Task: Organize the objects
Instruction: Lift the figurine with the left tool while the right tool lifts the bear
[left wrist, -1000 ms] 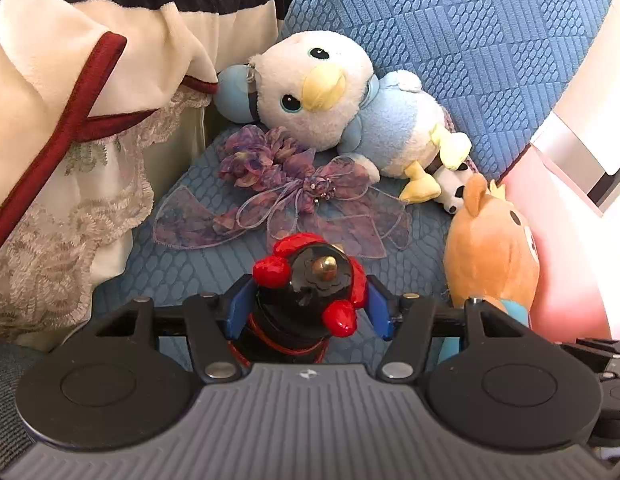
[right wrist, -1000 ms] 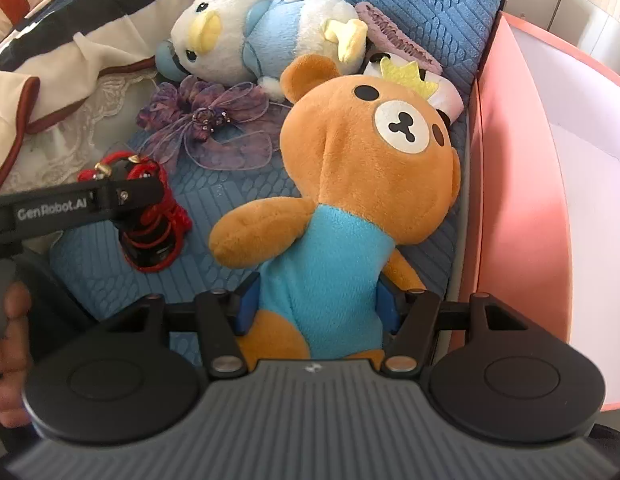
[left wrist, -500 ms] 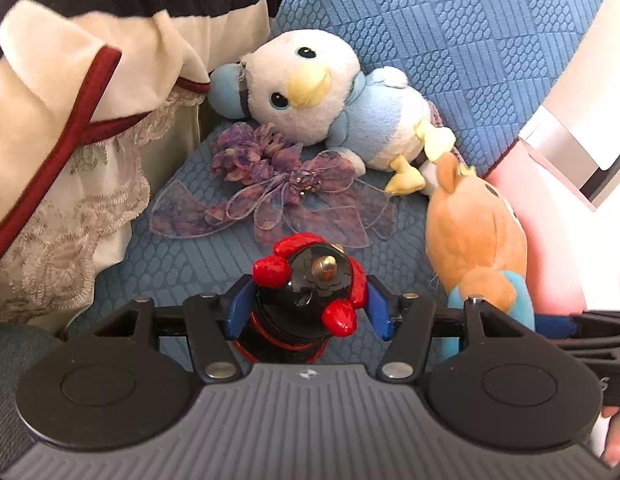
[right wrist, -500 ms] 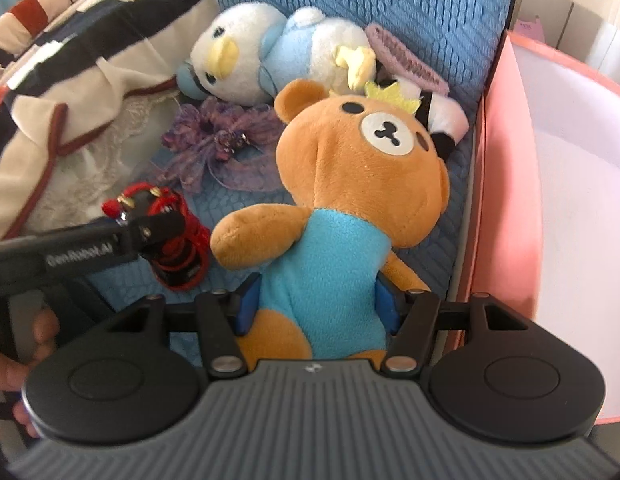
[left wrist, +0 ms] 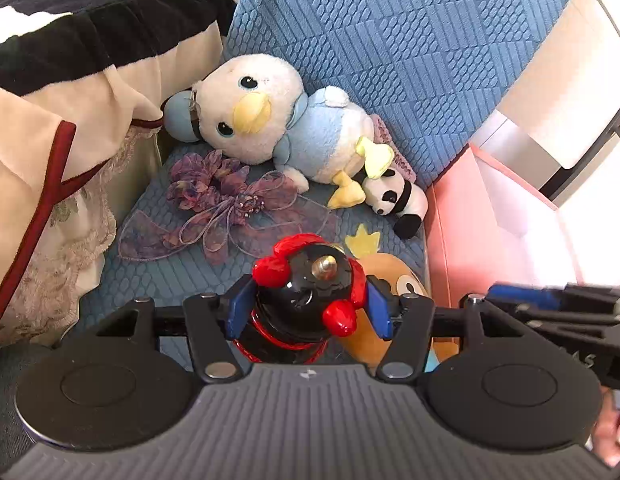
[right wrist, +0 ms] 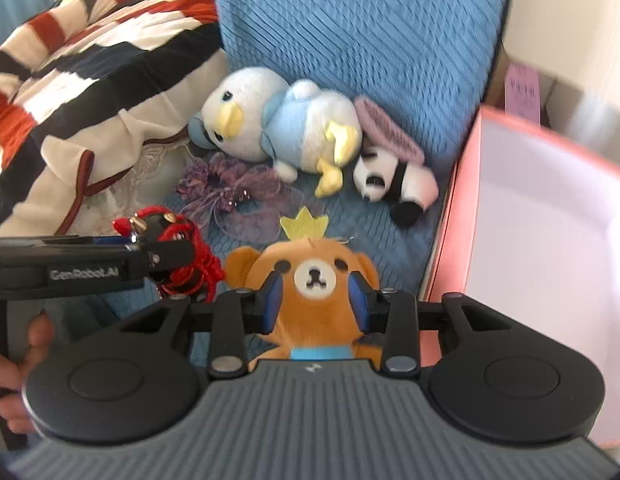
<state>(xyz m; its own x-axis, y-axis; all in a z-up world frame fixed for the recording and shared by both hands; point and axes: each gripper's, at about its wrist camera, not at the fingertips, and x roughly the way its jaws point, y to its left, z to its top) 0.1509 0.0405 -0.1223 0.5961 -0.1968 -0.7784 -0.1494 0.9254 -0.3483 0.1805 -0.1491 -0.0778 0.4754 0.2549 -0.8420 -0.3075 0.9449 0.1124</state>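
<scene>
My left gripper [left wrist: 306,308] is shut on a black toy with red trim [left wrist: 310,288], held above the blue seat cushion [left wrist: 182,276]; it also shows in the right wrist view [right wrist: 170,248]. My right gripper [right wrist: 316,300] is shut on an orange bear plush with a yellow crown [right wrist: 314,280], lifted off the seat; the bear also shows in the left wrist view [left wrist: 394,284]. A white and blue bird plush [left wrist: 278,128], a small panda plush [left wrist: 398,200] and a purple ribbon bow [left wrist: 226,208] lie on the seat.
A pink box [right wrist: 550,248], open with a white inside, stands right of the seat. A striped blanket [left wrist: 70,60] is heaped at the left. The blue backrest [left wrist: 390,40] rises behind the toys. A pink comb-like item [right wrist: 386,136] lies behind the panda.
Both grippers have risen and pulled back with their toys. The bear has left the seat and now hangs in the right gripper, uncovering the panda.
</scene>
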